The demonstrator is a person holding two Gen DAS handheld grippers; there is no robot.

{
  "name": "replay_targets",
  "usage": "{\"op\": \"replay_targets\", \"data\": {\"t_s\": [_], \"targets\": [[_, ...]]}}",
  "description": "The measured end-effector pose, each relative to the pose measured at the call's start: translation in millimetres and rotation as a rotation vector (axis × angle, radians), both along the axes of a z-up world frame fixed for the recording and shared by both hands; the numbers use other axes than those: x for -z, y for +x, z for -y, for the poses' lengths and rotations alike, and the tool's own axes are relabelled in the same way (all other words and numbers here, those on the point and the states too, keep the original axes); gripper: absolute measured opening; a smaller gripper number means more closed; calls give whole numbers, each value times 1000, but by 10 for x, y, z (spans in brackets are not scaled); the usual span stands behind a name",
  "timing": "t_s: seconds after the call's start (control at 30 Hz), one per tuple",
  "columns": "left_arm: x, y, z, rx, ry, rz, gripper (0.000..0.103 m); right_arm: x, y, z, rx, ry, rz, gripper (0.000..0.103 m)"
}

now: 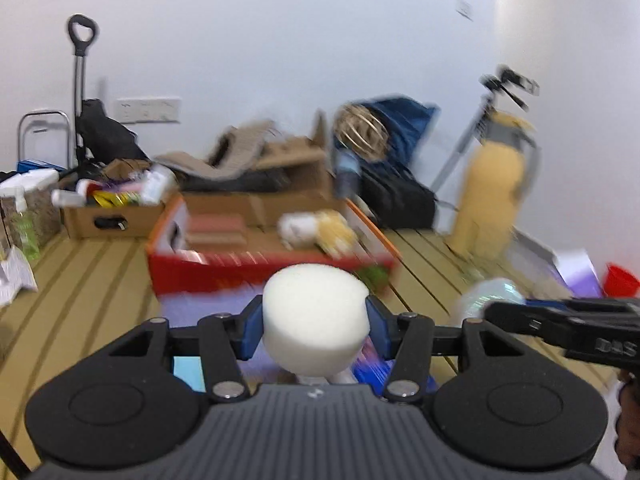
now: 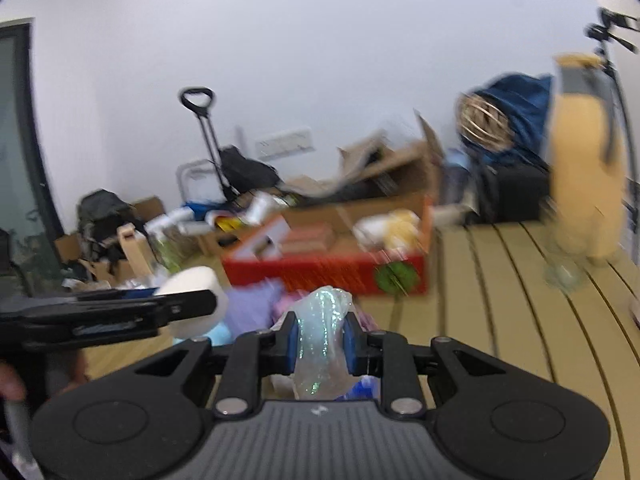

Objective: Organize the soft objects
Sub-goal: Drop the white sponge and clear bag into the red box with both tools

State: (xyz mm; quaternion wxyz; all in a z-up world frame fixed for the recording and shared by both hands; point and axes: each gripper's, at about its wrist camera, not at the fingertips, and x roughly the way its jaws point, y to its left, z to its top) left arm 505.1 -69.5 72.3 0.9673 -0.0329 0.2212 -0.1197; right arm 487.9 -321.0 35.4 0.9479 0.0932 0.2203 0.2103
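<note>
My left gripper (image 1: pixel 315 326) is shut on a white foam cylinder (image 1: pixel 316 312) and holds it above the floor, in front of a red box (image 1: pixel 256 270). The box holds a white and yellow plush toy (image 1: pixel 316 230) and a pinkish block (image 1: pixel 216 230). My right gripper (image 2: pixel 322 338) is shut on a crumpled iridescent plastic bag (image 2: pixel 322 336), also in front of the red box (image 2: pixel 320 270). The left gripper with the foam (image 2: pixel 192 280) shows at the left of the right wrist view. The right gripper (image 1: pixel 560 320) shows at the right of the left wrist view.
Purple, pink and blue soft items (image 2: pixel 260 304) lie on the wooden floor below the grippers. Cardboard boxes (image 1: pixel 280 184), a hand trolley (image 1: pixel 80 92), a blue bag (image 1: pixel 396 128), a yellow garment on a tripod (image 1: pixel 492 184) and a red bucket (image 1: pixel 620 280) stand along the wall.
</note>
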Motion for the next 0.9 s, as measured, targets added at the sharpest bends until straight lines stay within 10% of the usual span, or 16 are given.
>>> {"op": "replay_targets", "data": {"t_s": [0.27, 0.57, 0.9], "targets": [[-77, 1711, -451, -28, 46, -58, 56, -369, 1898, -478, -72, 0, -50, 24], [547, 2815, -709, -39, 165, -212, 63, 157, 4089, -1293, -16, -114, -280, 27], [302, 2706, -810, -43, 113, -169, 76, 254, 4175, -1344, 9, -191, -314, 55]]}}
